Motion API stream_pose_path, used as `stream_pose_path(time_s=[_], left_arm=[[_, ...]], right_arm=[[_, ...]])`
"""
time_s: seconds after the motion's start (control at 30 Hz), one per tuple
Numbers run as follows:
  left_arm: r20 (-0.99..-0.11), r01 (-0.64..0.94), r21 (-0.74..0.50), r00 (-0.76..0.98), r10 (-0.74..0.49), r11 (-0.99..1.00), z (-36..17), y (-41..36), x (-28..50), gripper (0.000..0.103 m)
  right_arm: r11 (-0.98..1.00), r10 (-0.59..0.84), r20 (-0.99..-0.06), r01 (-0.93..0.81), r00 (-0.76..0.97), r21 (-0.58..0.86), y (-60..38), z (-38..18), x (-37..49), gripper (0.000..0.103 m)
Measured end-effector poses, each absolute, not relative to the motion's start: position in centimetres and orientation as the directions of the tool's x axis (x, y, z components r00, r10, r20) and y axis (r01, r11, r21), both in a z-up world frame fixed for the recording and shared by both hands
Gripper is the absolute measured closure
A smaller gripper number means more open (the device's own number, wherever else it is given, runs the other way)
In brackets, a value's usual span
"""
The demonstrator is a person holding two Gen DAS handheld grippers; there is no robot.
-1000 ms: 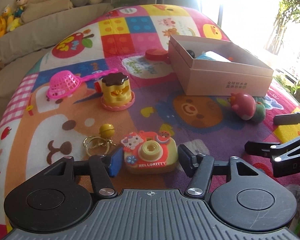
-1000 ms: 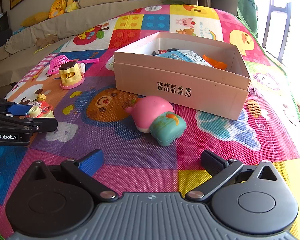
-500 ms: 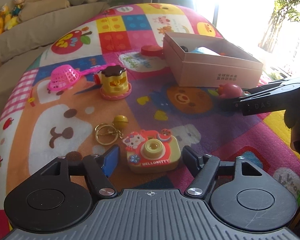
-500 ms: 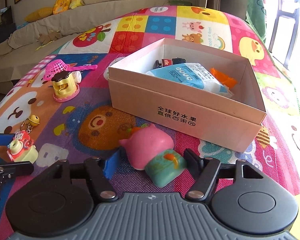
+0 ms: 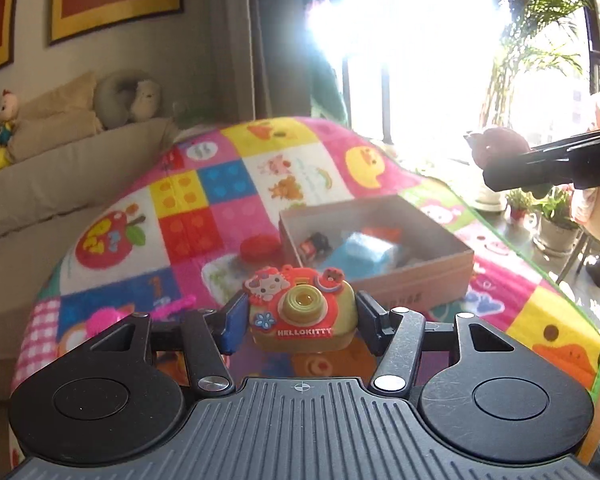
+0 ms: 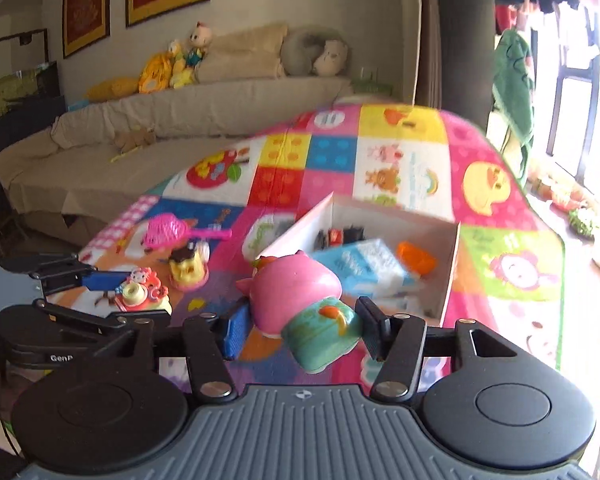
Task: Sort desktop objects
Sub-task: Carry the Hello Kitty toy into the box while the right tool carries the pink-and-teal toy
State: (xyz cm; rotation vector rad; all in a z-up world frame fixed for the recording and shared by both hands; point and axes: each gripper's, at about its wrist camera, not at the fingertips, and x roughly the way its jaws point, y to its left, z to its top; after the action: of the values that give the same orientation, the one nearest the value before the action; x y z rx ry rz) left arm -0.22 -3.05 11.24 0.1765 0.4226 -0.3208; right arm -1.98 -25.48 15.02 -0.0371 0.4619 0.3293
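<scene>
My left gripper is shut on a red and yellow Hello Kitty toy camera and holds it above the mat, short of the open cardboard box. My right gripper is shut on a pink and teal pig toy, lifted near the box. The box holds a blue packet, an orange piece and small dark items. The left gripper with the camera also shows in the right wrist view. The right gripper with the pig shows in the left wrist view.
On the colourful play mat lie a pink strainer, a yellow pudding toy and a red lid. A beige sofa with plush toys stands behind. Potted plants stand by the window at right.
Both grippers closed on their toys and lifted them off the mat: the left took the camera, the right took the pig. Both now sit higher, nearer the box.
</scene>
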Motion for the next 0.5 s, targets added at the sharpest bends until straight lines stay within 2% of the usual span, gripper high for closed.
stream_pose_path(time_s=[0.1,0.17,0.37,0.5], left_arm=[[-0.351,0.371,0.141,0.886,-0.304,0.918,13.5,-5.3,1.9,0.042],[-0.338,0.381,0.160,0.888,-0.313,0.911,13.9,-6.7,3.5,0.042],[-0.373,0.412,0.082,0.857,-0.355,0.908,11.6,-9.4,8.5,0.039],[-0.447,0.429,0.052,0.818,-0.363,0.902,8.5,-8.5,7.8,0.021]], right_arm=[[0.967,0.251,-0.334,-0.248,0.909,0.052,-27.7,18.4,-1.4,0.047],[0.979,0.204,-0.306,-0.194,0.930,0.063,-28.9,19.2,-0.5,0.047],[0.987,0.156,-0.366,-0.127,0.918,0.101,-30.8,17.6,3.2,0.047],[0.989,0.136,-0.418,-0.100,0.898,0.107,-31.3,15.7,4.9,0.047]])
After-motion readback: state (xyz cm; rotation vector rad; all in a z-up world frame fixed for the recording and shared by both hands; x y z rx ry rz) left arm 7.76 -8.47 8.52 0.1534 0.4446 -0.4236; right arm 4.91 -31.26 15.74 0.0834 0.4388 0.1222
